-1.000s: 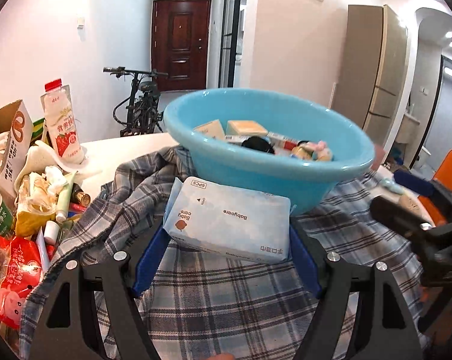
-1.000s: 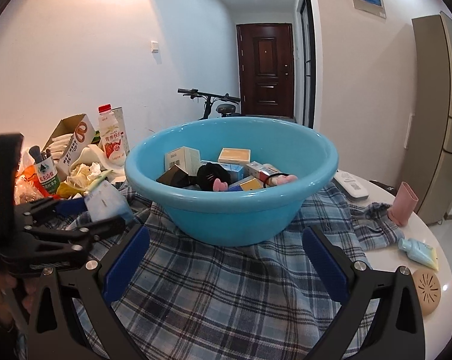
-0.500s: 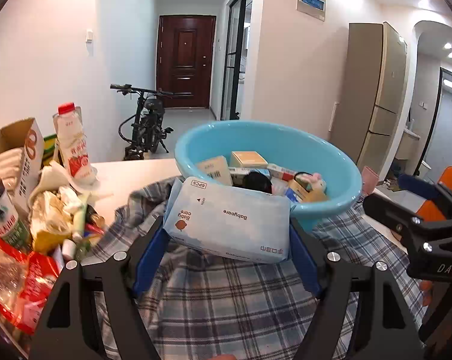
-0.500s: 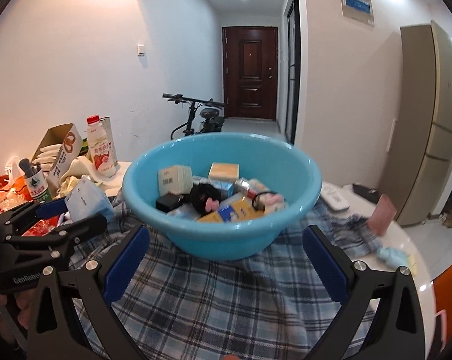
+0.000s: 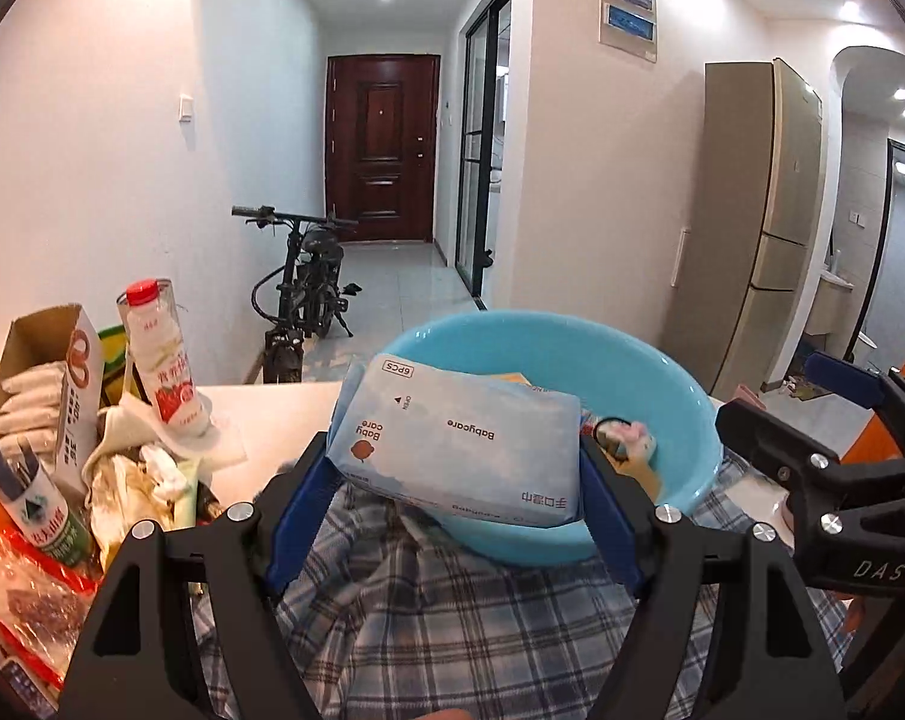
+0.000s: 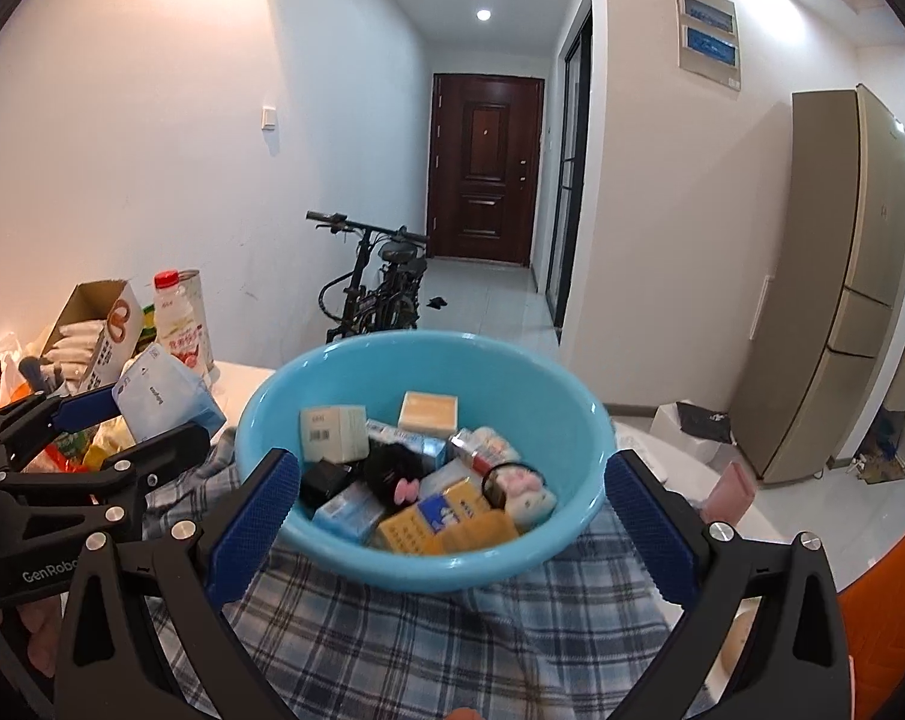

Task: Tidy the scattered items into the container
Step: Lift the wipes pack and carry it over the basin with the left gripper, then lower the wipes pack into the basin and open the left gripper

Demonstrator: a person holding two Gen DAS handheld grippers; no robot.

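A wipes pack (image 5: 458, 441) is held pinched in the left gripper (image 5: 452, 510) above the basin (image 6: 422, 564), release pending; the right gripper (image 6: 446, 516) is seen spread.

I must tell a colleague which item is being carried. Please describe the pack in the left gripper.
Find the blue basin on the checked cloth. In front of its near rim, the left gripper holds a pale blue soft wipes pack, the only item lifted off the table.
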